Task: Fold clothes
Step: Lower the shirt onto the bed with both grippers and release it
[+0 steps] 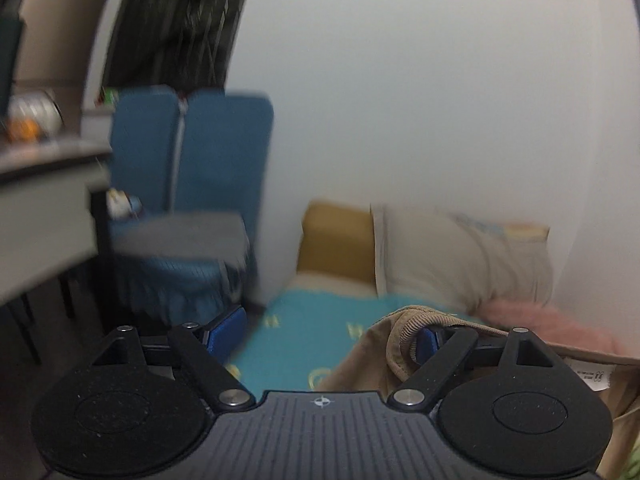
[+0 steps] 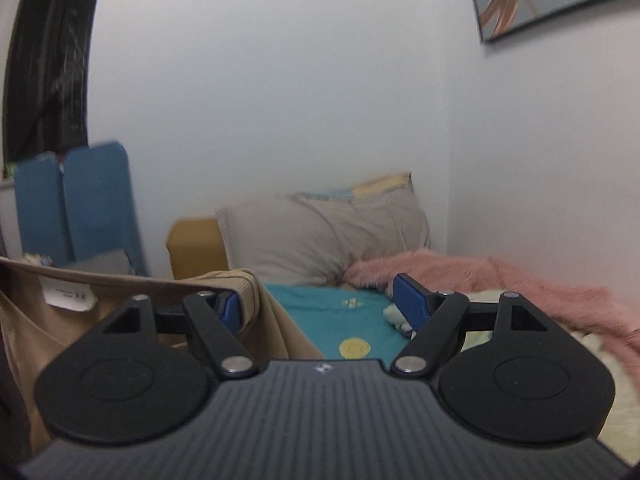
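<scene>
Bedding fills the background: a teal sheet, a beige pillow and a pink fluffy blanket. Tan garment hangs stretched between both tools, ribbed hem draped over one blue finger of each. Left gripper and right gripper both stand spread wide, hooking rather than pinching the cloth.

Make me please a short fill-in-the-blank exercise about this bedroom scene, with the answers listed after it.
1. The garment hanging between the two grippers is ____ in colour.
2. The sheet on the bed is ____.
3. The fluffy blanket beside the pillow is ____.
4. The fingers of the left gripper are spread ____.

Answers: tan; teal; pink; open
</scene>
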The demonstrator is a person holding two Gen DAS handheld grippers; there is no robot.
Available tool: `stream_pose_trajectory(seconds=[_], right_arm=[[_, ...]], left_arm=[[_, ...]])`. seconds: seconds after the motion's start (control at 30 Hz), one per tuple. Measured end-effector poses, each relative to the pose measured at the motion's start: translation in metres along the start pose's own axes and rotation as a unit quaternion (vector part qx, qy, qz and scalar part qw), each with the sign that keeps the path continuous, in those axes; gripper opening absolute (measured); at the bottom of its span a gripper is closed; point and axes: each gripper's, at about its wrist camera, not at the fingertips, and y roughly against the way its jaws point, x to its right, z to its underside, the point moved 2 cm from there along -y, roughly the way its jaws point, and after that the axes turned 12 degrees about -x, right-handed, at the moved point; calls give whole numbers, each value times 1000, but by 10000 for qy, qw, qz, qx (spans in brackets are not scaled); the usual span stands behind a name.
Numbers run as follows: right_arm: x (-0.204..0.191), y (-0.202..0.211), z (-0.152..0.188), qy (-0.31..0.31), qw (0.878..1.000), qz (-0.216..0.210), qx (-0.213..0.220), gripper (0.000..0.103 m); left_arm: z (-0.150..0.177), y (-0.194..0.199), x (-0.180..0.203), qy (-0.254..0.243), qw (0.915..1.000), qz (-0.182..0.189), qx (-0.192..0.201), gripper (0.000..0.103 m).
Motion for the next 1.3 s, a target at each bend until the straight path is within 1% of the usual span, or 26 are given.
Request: stream_pose_trajectory(seconds=[0.07,0.13,0.2,0.23,0.3,0.33,0.37,0.4,0.43,0.5,0.53,0.6,0.67,0.7,0.77,0.8,0.87,0.93,1.03,1.13,1.27,1.3], right_arm=[[0,-66,26,96,9994,-29,-336,76],[0,-117,52,137,9975,-28,-691,76],[1,-164,76,163,9944,-11,-1047,76],[1,-188,89,176,9923,-3,-1224,76],[2,-221,109,195,9856,-26,-1682,76],[1,-234,117,254,9800,-72,-1974,76],[-1,-247,125,359,9723,-145,-2306,76],[-3,-256,130,483,9652,-195,-2562,76],[-5,-263,134,624,9592,-223,-2749,76],[-10,-275,134,889,9438,-326,-3168,76],[-11,-279,131,934,9383,-391,-3308,76],[-13,-280,122,858,9330,-686,-3428,76],[-14,-270,119,783,9334,-829,-3401,76],[-14,-264,119,751,9347,-867,-3365,76],[-15,-251,118,685,9370,-943,-3292,76],[-15,-244,117,653,9382,-982,-3255,76],[-16,-231,116,587,9403,-1058,-3182,76],[-16,-218,115,521,9423,-1134,-3107,76],[-17,-198,113,423,9450,-1247,-2995,76],[-18,-173,112,293,9490,-1337,-2842,76],[-14,-90,118,55,9637,-1317,-2320,76],[-13,-66,120,23,9666,-1302,-2206,76]], left_arm=[[21,-74,1,-124,9992,-86,-365,86],[42,-138,2,-232,9971,-154,-707,86],[60,-190,0,-284,9936,-156,-1086,86],[70,-211,1,-298,9910,-138,-1301,86],[83,-245,-3,-363,9844,-127,-1719,85],[83,-261,-7,-442,9793,-109,-1972,85],[85,-272,-6,-543,9722,-34,-2278,85],[88,-282,-5,-656,9644,20,-2561,85],[89,-289,-2,-836,9576,-13,-2757,86],[86,-297,5,-1384,9413,-158,-3076,88],[84,-300,9,-1639,9329,-208,-3199,88],[79,-297,15,-1992,9262,-143,-3199,89],[72,-288,17,-2070,9287,12,-3075,97],[70,-284,17,-2039,9290,136,-3085,100],[69,-274,19,-2046,9260,404,-3148,102],[69,-267,21,-2079,9277,433,-3070,102],[69,-251,20,-2100,9335,474,-2868,102],[70,-233,15,-1939,9430,583,-2643,102],[76,-187,6,-1630,9596,586,-2218,102],[90,-137,-13,-1344,9713,698,-1836,102],[115,-51,-53,-974,9816,807,-1428,101],[124,-26,-63,-845,9829,898,-1366,100]])
